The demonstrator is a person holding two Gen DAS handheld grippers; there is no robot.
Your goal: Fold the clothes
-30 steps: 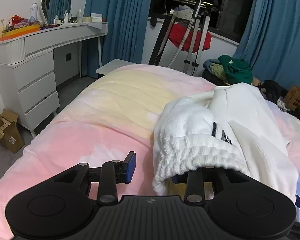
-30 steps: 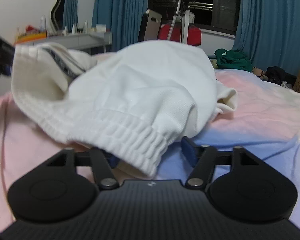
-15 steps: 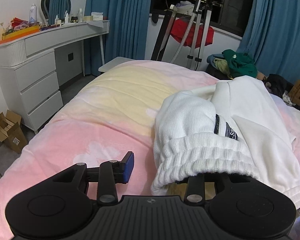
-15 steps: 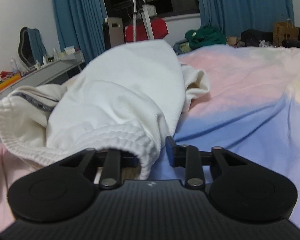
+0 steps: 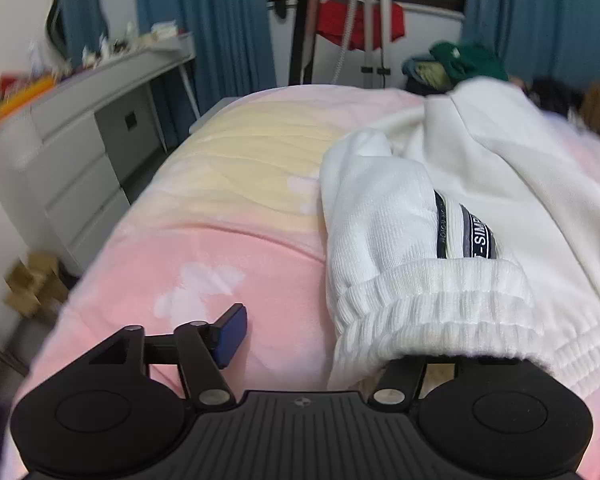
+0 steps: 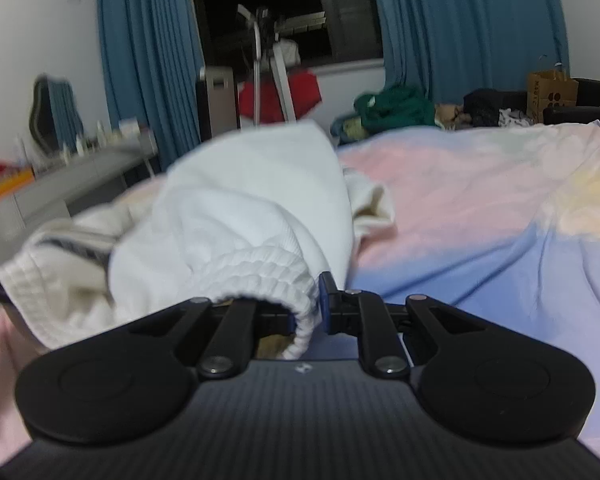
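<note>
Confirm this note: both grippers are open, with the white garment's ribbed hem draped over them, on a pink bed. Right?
Not quite. Only the left gripper is open: its left finger stands well apart from the hem. In the right wrist view, the right gripper is shut on the hem of the white garment. The rest holds: the bed is pink.

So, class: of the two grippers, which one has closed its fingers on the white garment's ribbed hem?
The right gripper: it pinches the white garment at the hem. The left gripper gapes wide.
</note>
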